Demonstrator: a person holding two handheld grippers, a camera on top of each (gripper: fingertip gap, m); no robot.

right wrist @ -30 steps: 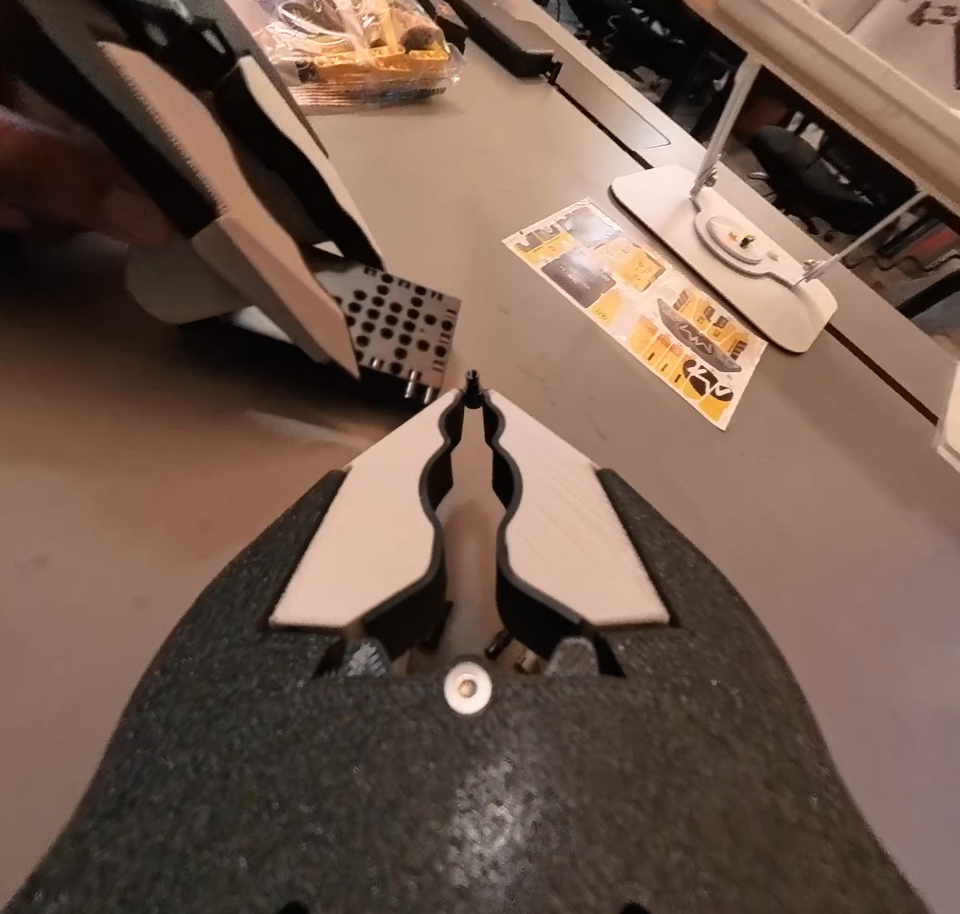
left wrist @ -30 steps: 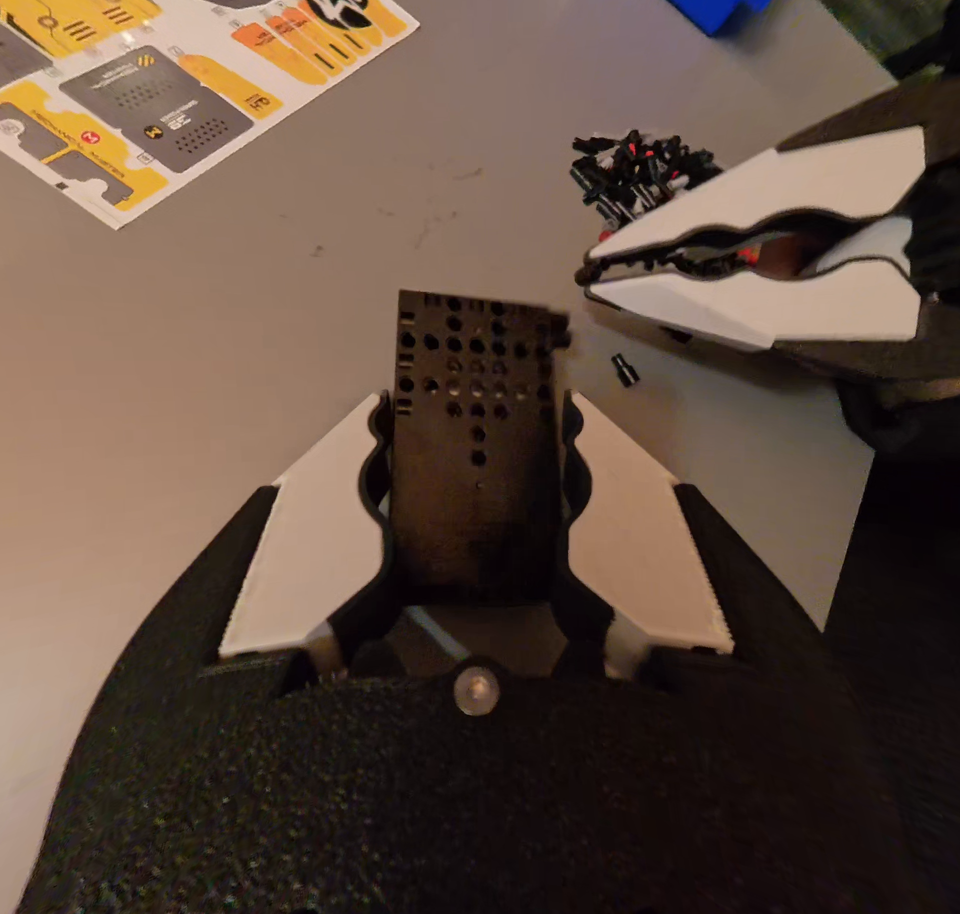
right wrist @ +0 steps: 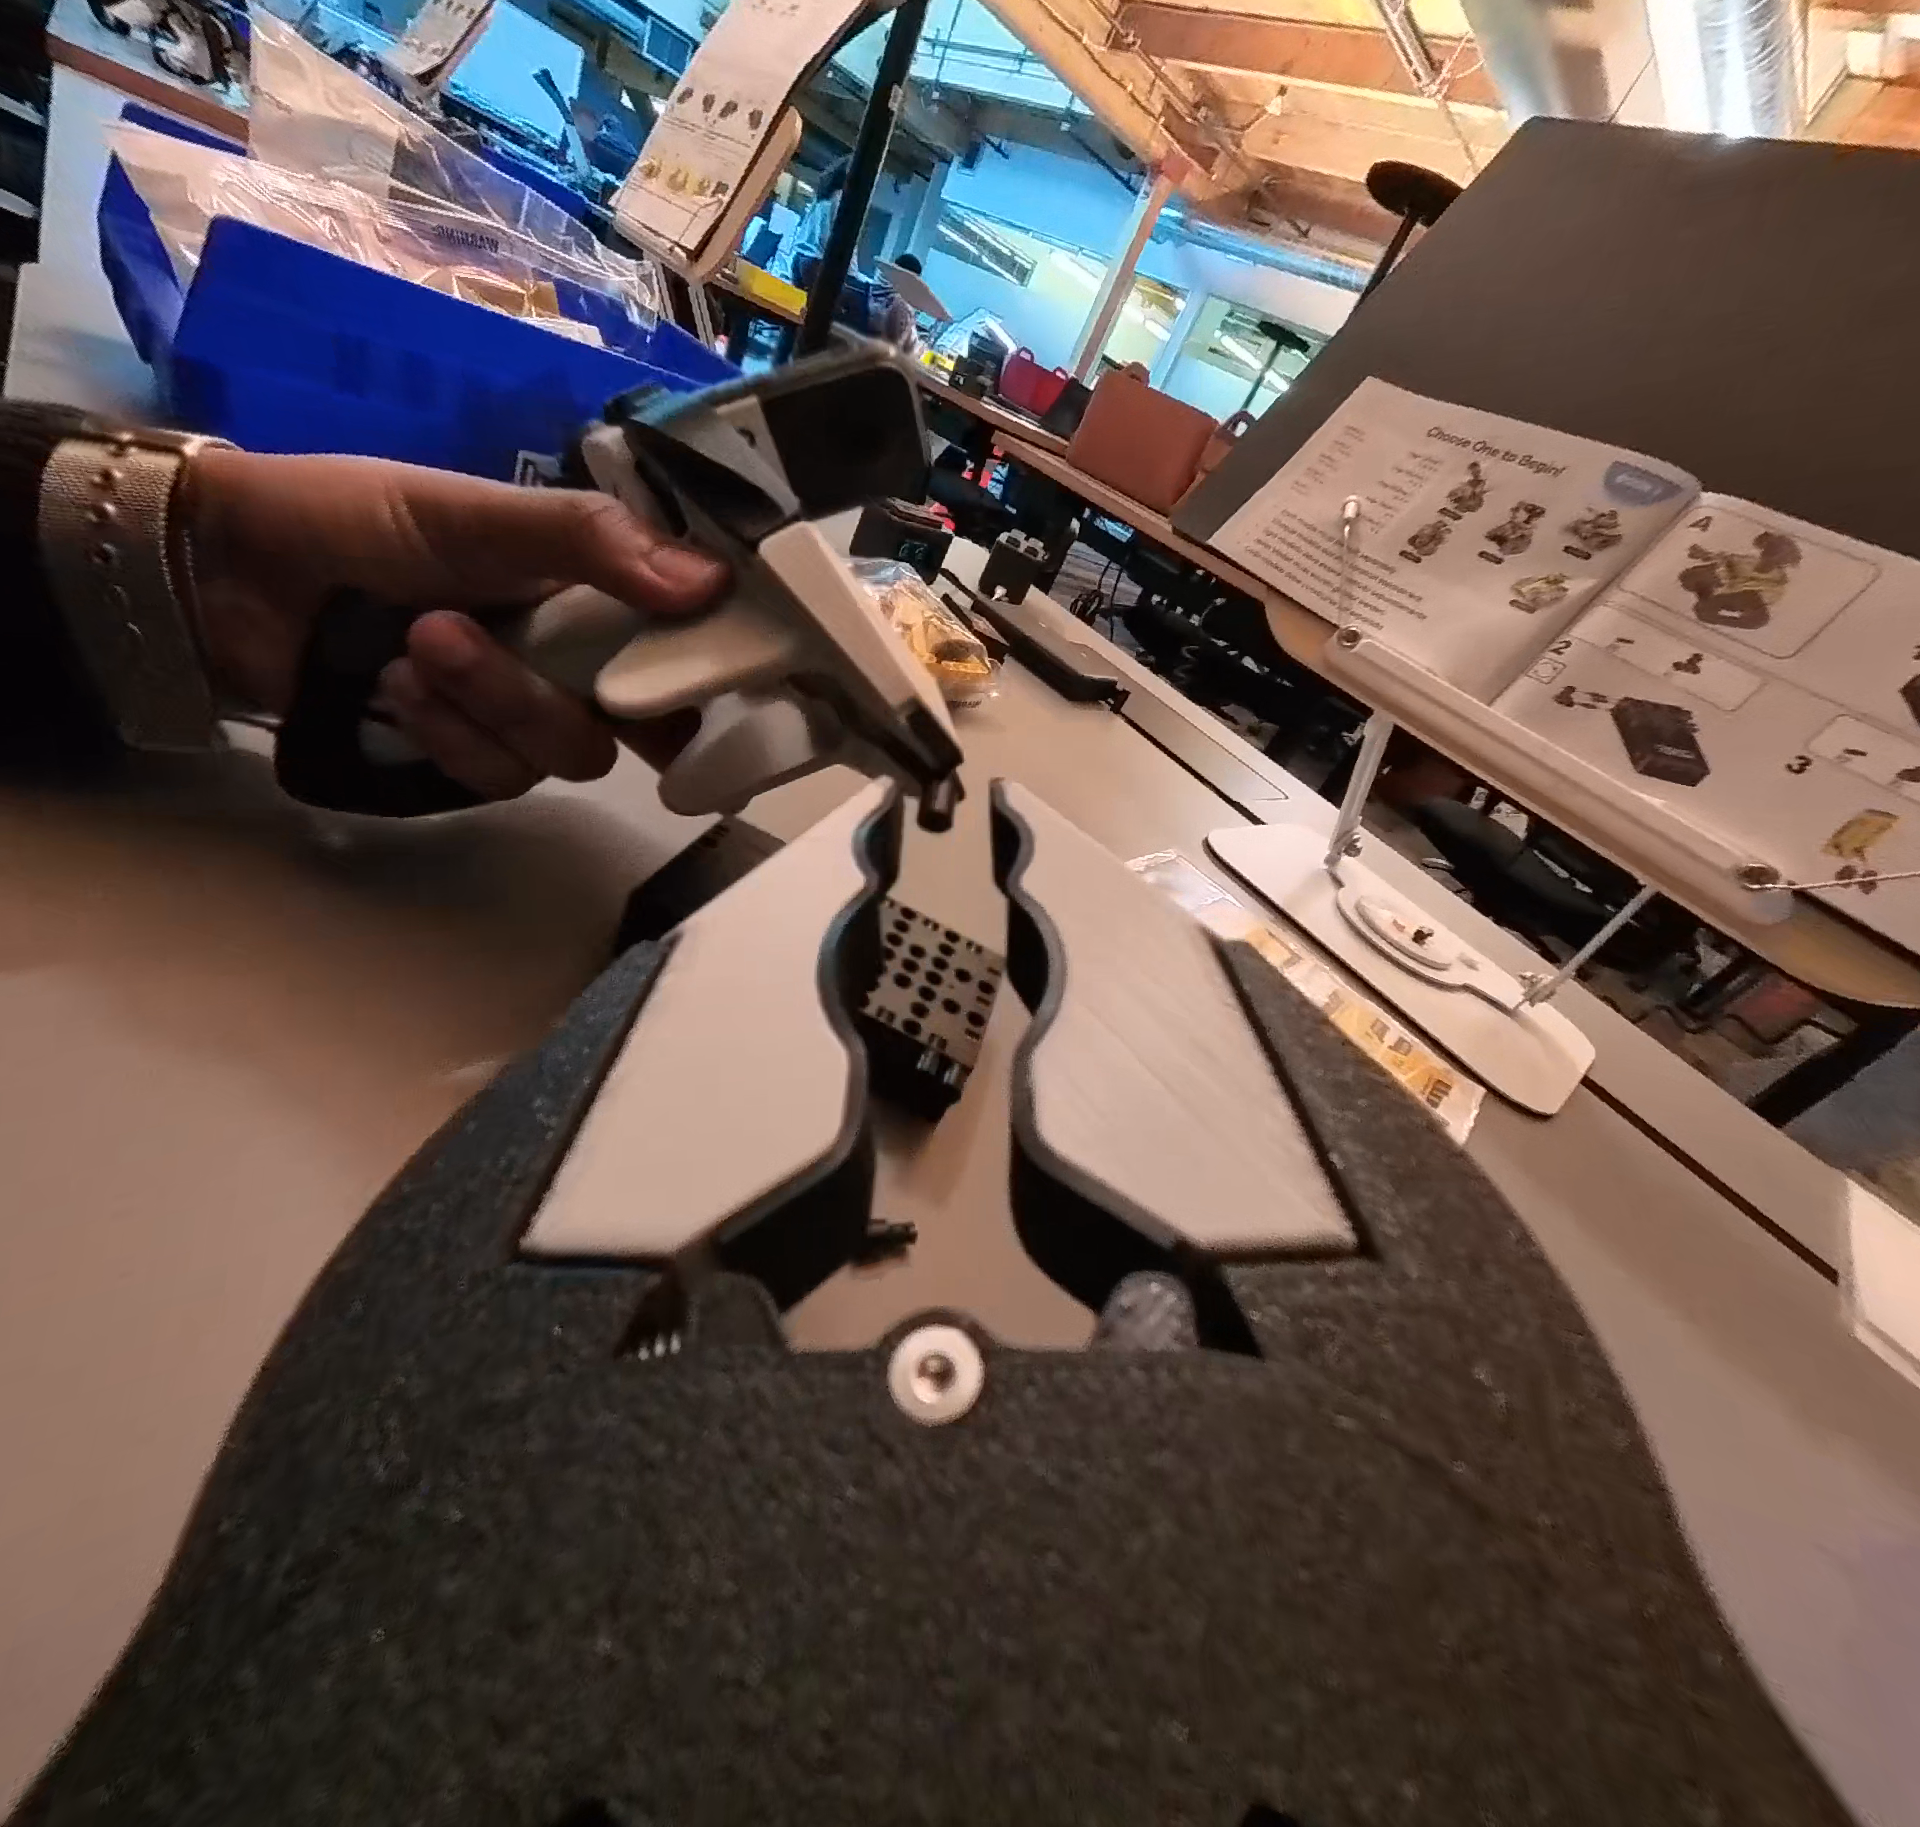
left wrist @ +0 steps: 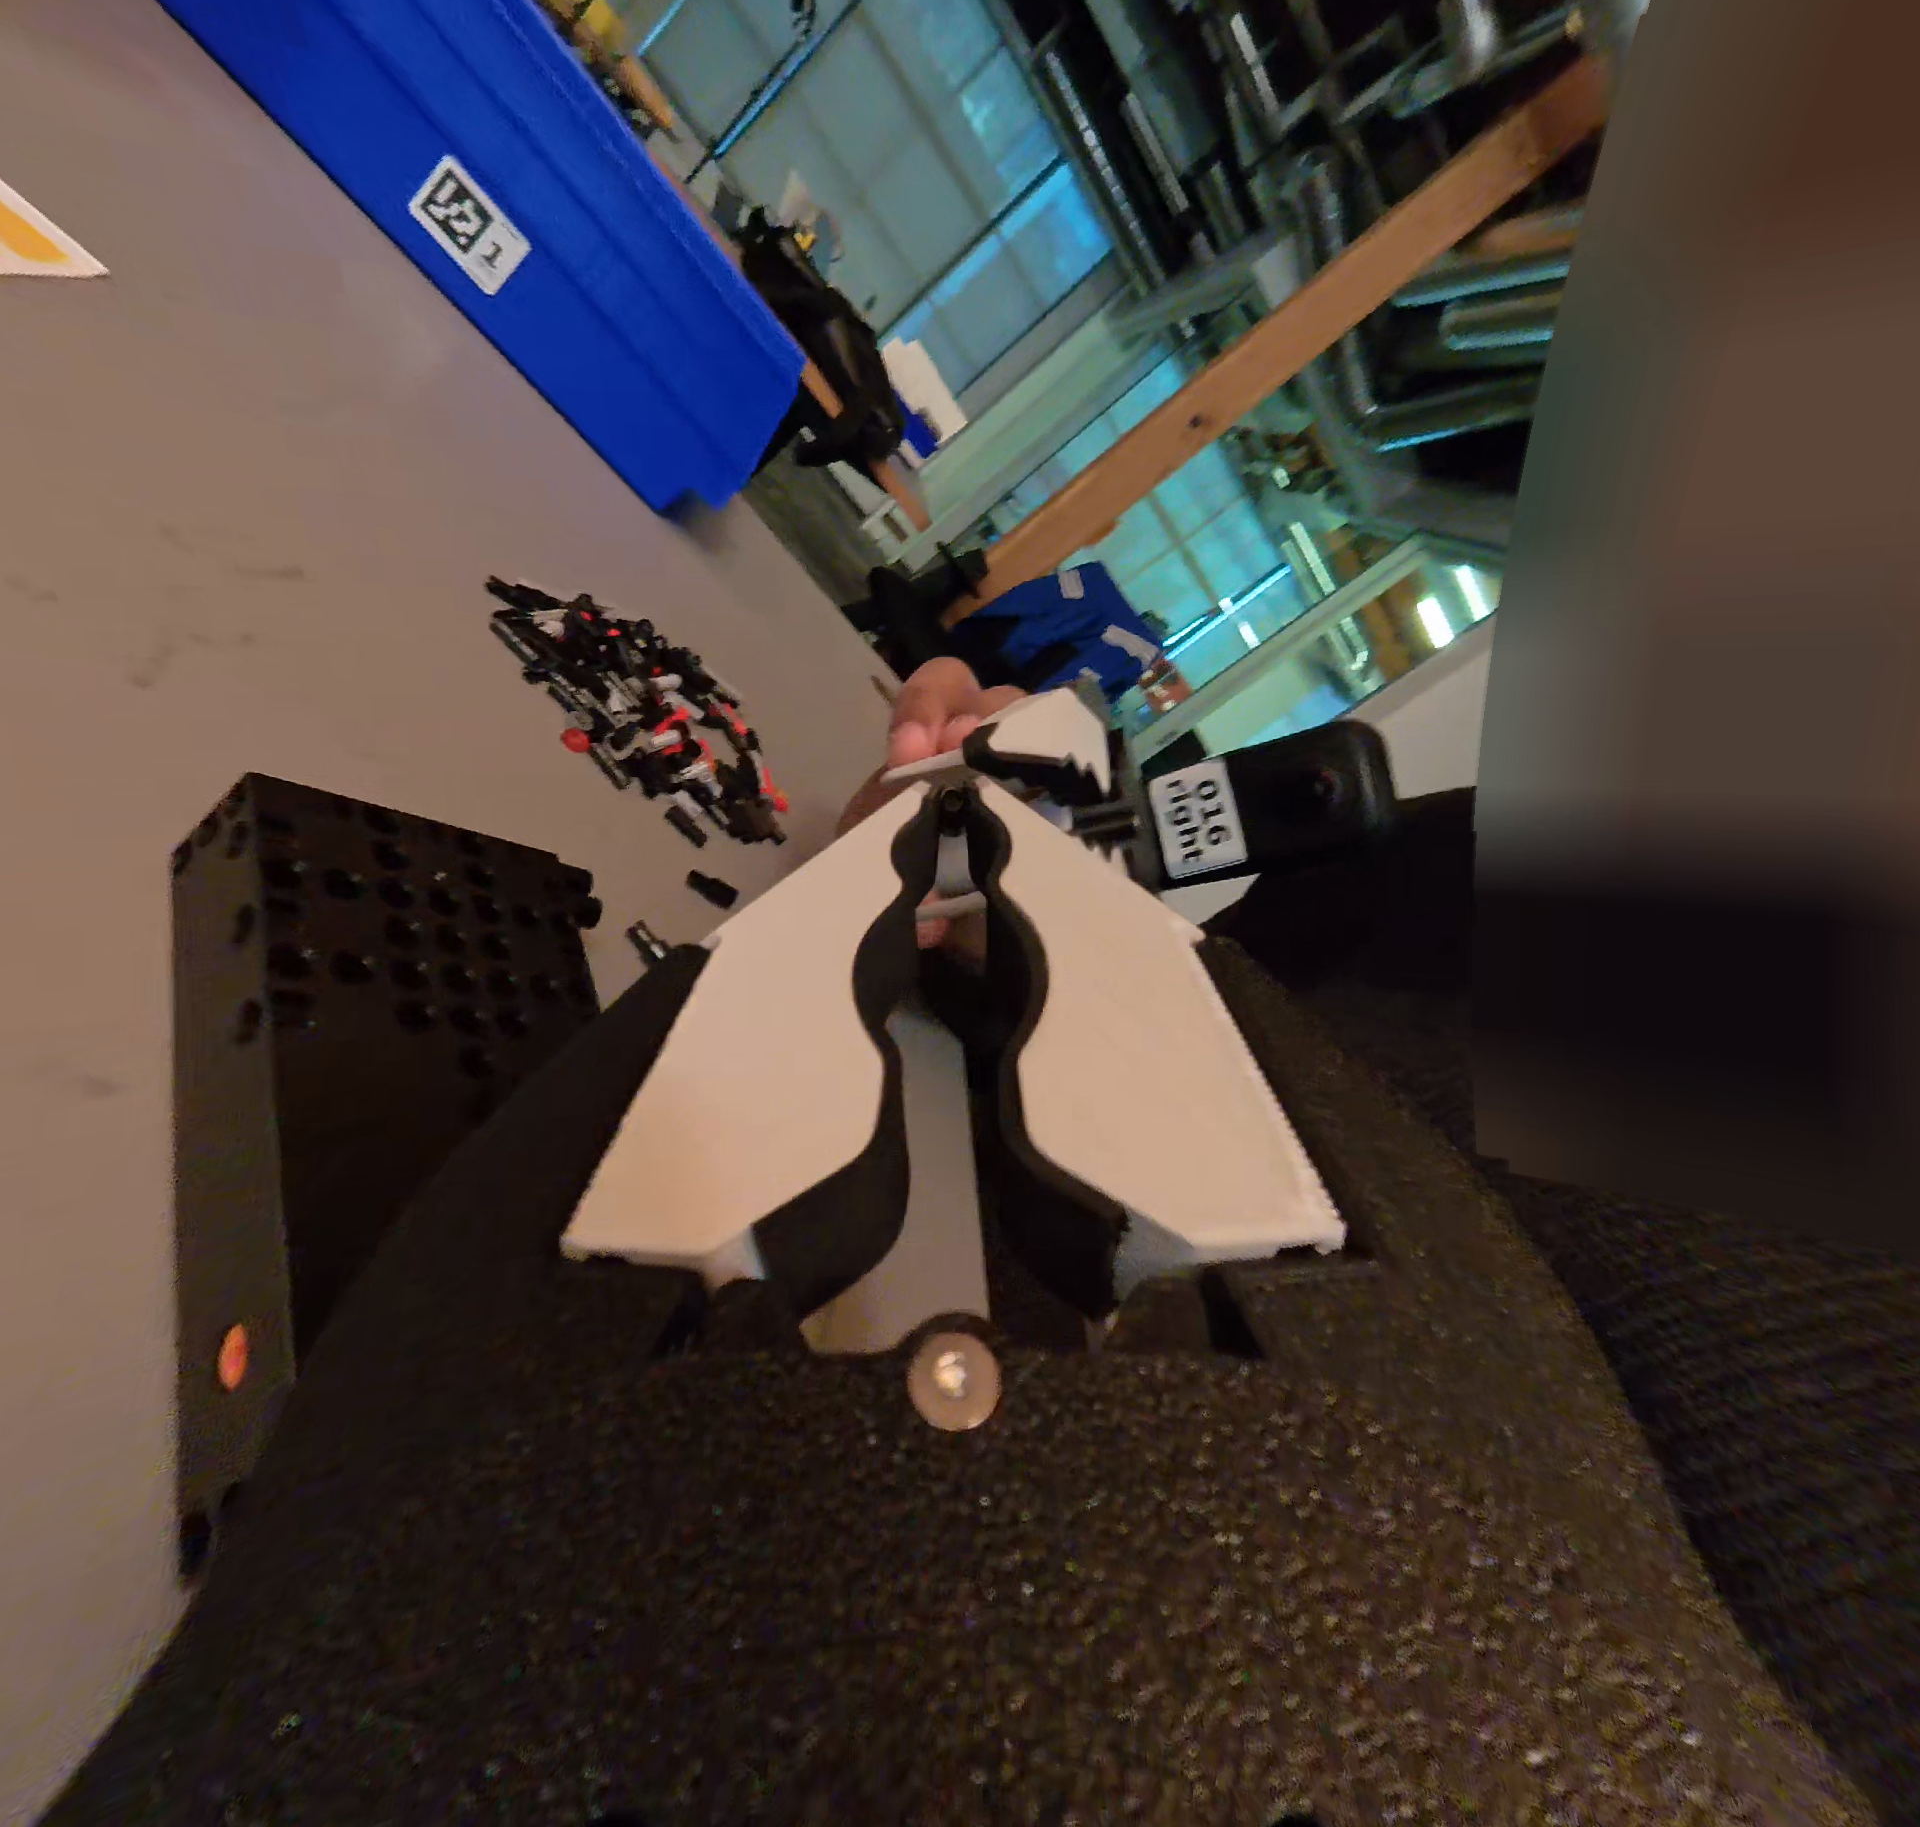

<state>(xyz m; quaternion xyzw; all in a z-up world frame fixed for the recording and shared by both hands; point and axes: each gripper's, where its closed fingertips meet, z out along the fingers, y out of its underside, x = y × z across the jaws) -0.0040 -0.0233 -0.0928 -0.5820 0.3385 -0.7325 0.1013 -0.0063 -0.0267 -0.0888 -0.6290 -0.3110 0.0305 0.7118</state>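
Pinching a small black pin [right wrist: 935,803] at its very tip, the left gripper [left wrist: 951,809] is pressing its fingers together. Facing it, the right gripper [right wrist: 940,795] is holding its fingers spread, the pin hanging between their tips without visibly touching them. Below both, the perforated black block [left wrist: 384,956] is sitting on the grey table [left wrist: 260,530], ungripped. Beyond the block, a pile of loose pins [left wrist: 644,702] is lying.
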